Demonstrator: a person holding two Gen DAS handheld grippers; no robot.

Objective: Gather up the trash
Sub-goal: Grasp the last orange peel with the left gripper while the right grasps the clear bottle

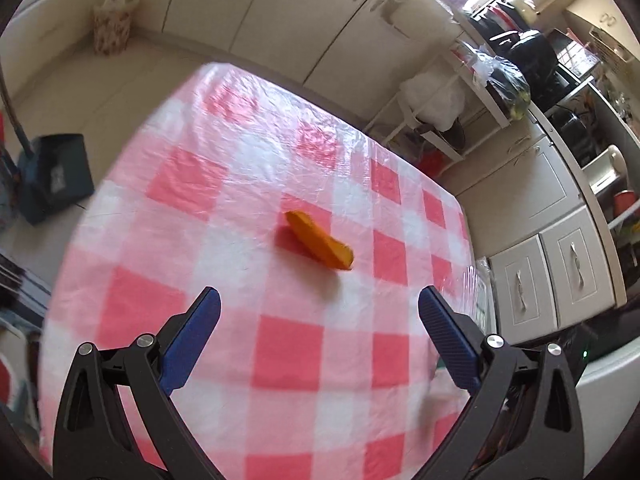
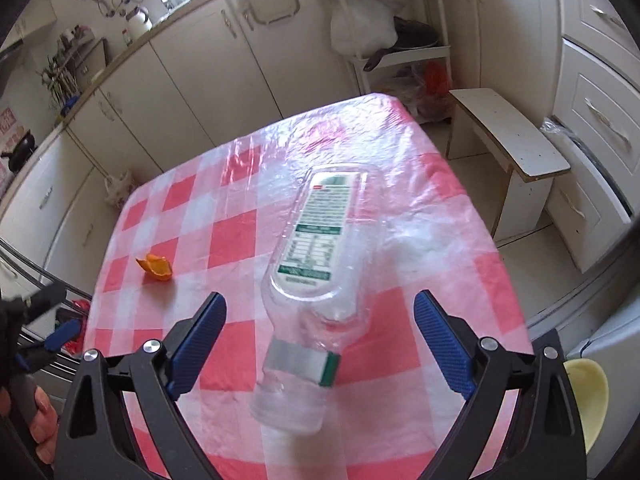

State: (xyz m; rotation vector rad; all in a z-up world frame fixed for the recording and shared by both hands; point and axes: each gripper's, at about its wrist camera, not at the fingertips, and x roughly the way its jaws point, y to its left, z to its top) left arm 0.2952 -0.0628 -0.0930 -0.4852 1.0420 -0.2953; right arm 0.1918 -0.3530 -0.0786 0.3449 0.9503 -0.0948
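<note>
While both grippers hover with jaws spread wide over a table [image 2: 224,240] draped in pink-and-white check, a clear plastic bottle [image 2: 316,264] lies on its side between the fingers of the right gripper [image 2: 320,322], untouched. An orange peel [image 1: 320,245] rests ahead of the left gripper [image 1: 319,312], apart from its fingers.

Glossy, wrinkled clear plastic film over pink-and-white checked cloth on the worktop [image 2: 240,236]. Clear, smooth plastic bottle [image 2: 316,240] – shiny, with a printed paper-like label. Matt orange peel [image 1: 320,245], slightly rough. Ribbed blue pads on the fingers [image 1: 192,344], matt black plastic frames, bright metal bolts. Chipped, painted wooden bench [image 2: 512,136].
</note>
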